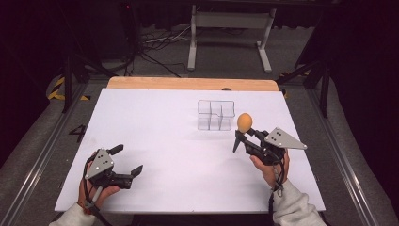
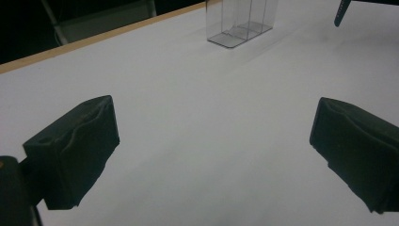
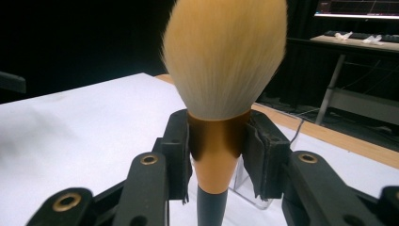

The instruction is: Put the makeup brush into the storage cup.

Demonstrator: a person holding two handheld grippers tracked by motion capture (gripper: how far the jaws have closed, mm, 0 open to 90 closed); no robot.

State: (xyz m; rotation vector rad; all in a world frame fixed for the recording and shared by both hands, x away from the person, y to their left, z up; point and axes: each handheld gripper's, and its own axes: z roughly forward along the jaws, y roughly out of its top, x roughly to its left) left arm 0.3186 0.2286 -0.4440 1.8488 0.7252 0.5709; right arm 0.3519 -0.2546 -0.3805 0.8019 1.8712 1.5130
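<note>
Copper-banded, the makeup brush (image 3: 221,84) stood upright, bristles up, pinched at its ferrule by the right gripper (image 1: 241,139), raised just right of the clear organizer (image 1: 216,114). The left gripper (image 1: 126,160) rested low near the table (image 1: 155,136) edge, jaws spread, holding nothing.

left gripper (image 1: 126,161): showing black jaws with creased foam pads (image 2: 77,148), a grey three-cornered plate (image 1: 100,162) dotted with screw holes | right gripper (image 1: 241,141): showing black linkage arms with brass rivets (image 3: 149,159), a matching grey plate (image 1: 283,138), a black cable trailing | sleeves (image 1: 295,207): showing light grey, ribbed cuffs at the near table edge
</note>
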